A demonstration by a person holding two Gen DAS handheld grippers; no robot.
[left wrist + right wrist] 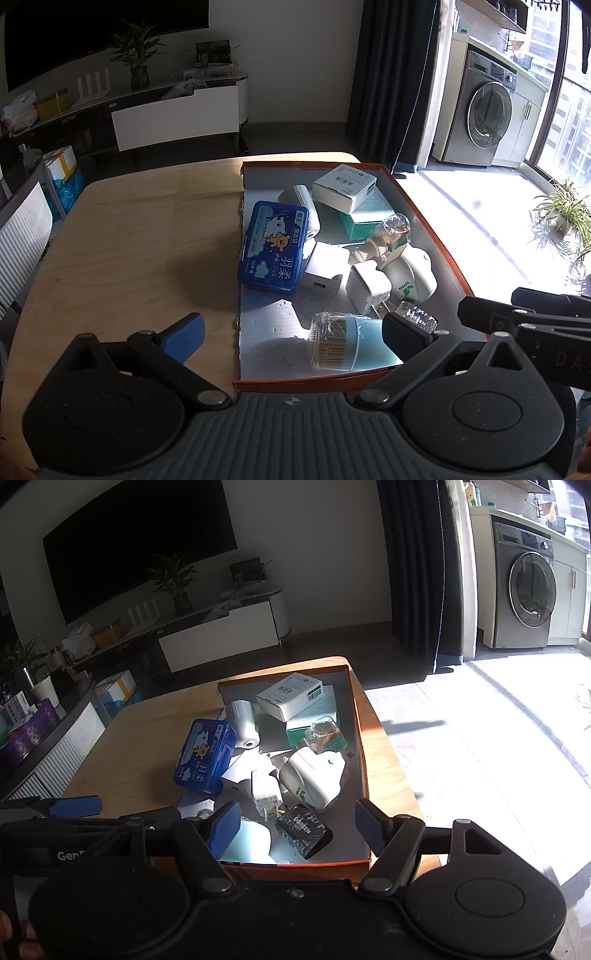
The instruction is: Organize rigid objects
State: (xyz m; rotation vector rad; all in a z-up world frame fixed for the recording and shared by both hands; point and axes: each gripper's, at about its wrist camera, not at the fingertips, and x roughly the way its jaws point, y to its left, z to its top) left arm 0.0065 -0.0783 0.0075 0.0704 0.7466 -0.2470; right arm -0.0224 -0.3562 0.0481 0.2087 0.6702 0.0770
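A shallow orange box (317, 382) (364, 746) sits on the wooden table and holds several items. Among them are a blue printed case (273, 245) (205, 755), a white carton (345, 186) (290, 694) on a green carton (364, 221), a white roll (242, 722), white chargers (367, 286) (264, 788) and a white plug-in unit (410, 275) (314, 777). A toothpick jar (341, 345) lies on its side at the front. My left gripper (295, 339) is open, one finger over the table and one in the box. My right gripper (297, 830) is open around a black charger (303, 830), pads apart from it.
The table (129, 240) extends left of the box. A TV cabinet (173, 114) with a plant stands beyond it. A dark curtain (391, 81) and a washing machine (487, 110) are at the right, with sunlit floor below. The right gripper's body (517, 317) reaches in beside the box.
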